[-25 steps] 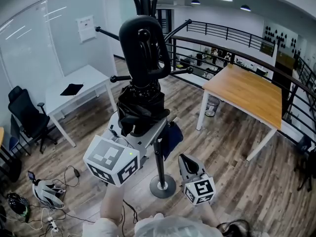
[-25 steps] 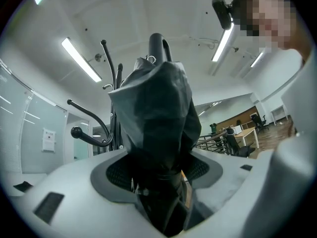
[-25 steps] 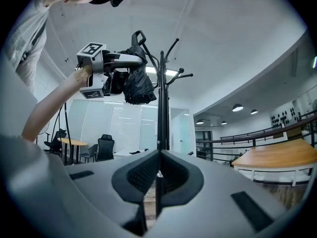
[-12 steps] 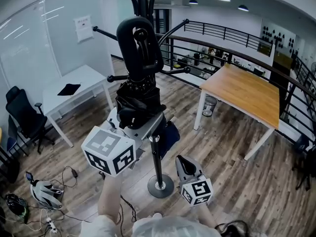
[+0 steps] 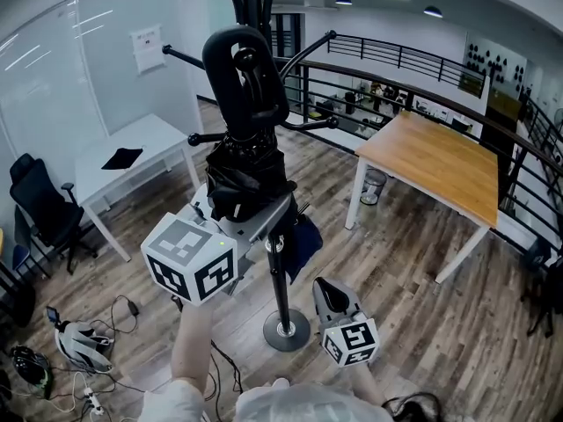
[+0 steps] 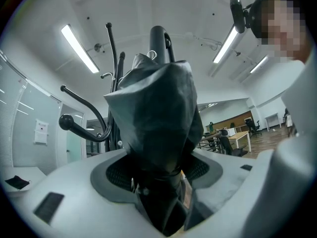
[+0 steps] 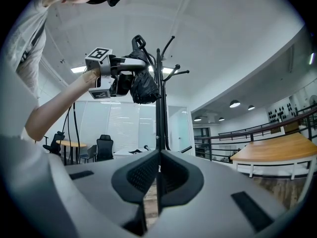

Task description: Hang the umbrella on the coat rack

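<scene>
Black folded umbrella point(image 5: 247, 181) sits upright in my left gripper point(image 5: 253, 221), its fabric bunched in loose folds and its black loop handle point(image 5: 245, 76) pointing up. In the left gripper view the jaws of that gripper point(image 6: 159, 185) are clamped onto the lower part of the bundle, and the dark fabric point(image 6: 157, 118) fills the middle of the picture. I hold it raised right in front of the black metal coat rack point(image 5: 280, 281), whose thin pole rises from a round base on the wood-plank floor point(image 5: 413, 323). The handle is level with the rack's curved, ball-tipped hooks point(image 5: 172, 54), but I cannot tell whether the loop rests on one of them. From the right gripper view the umbrella point(image 7: 144, 86) hangs just to the left of the pole point(image 7: 158, 110), close beside it. My right gripper point(image 5: 327, 287) is low down near the rack's base, apart from the umbrella; its jaws point(image 7: 158, 168) are pressed together with nothing between them, the pole lined up behind them. A wood-topped table with white legs point(image 5: 437, 167) stands to the right, and a white table point(image 5: 134, 150) to the left.
</scene>
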`<action>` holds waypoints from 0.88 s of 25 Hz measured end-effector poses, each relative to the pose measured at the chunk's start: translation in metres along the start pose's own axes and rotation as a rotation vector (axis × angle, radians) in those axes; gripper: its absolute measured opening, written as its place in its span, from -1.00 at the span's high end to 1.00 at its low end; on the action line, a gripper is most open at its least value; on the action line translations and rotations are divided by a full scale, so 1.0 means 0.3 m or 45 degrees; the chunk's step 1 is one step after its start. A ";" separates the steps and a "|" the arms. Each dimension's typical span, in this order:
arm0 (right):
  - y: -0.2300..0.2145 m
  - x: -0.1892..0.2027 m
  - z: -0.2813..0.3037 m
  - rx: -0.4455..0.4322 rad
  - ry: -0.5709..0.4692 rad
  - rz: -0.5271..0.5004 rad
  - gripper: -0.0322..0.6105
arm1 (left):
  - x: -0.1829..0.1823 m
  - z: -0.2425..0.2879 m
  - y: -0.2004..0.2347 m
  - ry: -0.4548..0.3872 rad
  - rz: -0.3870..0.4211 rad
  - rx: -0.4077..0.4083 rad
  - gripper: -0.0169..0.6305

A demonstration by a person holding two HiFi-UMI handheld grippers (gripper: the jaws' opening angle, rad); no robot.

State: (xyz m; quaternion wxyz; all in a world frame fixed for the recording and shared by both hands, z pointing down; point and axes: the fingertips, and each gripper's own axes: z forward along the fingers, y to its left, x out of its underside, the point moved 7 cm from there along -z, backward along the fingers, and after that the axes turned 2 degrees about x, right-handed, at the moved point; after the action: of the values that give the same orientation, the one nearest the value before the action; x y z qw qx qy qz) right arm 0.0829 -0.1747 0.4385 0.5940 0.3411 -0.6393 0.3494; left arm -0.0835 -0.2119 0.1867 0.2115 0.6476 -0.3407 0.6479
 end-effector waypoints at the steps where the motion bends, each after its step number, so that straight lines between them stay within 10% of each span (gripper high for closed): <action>1: 0.000 0.003 0.000 0.001 0.002 0.002 0.80 | 0.000 -0.004 -0.002 -0.001 -0.012 0.013 0.02; 22: -0.031 0.044 0.003 0.030 0.050 0.041 0.80 | 0.164 0.015 0.053 0.067 -0.237 0.040 0.02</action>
State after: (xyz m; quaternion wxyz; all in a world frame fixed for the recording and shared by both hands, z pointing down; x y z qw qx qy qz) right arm 0.0896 -0.1806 0.4521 0.5966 0.3308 -0.6289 0.3731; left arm -0.0953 -0.2343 0.2320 0.2694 0.6626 -0.2631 0.6475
